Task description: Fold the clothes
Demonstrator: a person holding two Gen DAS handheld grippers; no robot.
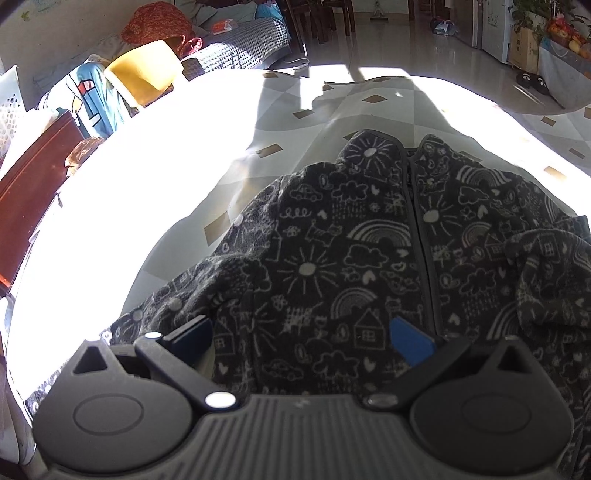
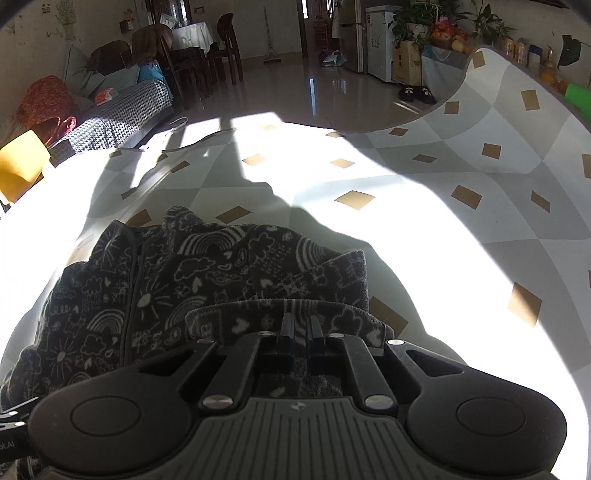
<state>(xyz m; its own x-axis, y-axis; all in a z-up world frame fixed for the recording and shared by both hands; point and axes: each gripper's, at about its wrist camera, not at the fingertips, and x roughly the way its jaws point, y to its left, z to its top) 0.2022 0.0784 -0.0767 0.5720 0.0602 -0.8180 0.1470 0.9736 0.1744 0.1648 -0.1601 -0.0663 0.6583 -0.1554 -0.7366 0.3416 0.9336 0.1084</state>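
Diamond-patterned table cover [image 2: 424, 177] — a doodle-print dark fleece jacket [image 1: 332, 258] lies on it.

A yellow chair back [image 1: 142, 72] stands at ten o'clock past the table's edge, with a red patterned bag [image 1: 157, 22] behind it on a sofa with a black-and-white checked cover [image 1: 240, 46]. A patterned tablecloth [image 2: 461, 155] with brown diamonds lies in bright sun. At one o'clock, black slippers [image 2: 415, 92] sit on the shiny floor near a white fridge [image 2: 380, 40] and potted plants [image 2: 443, 22].
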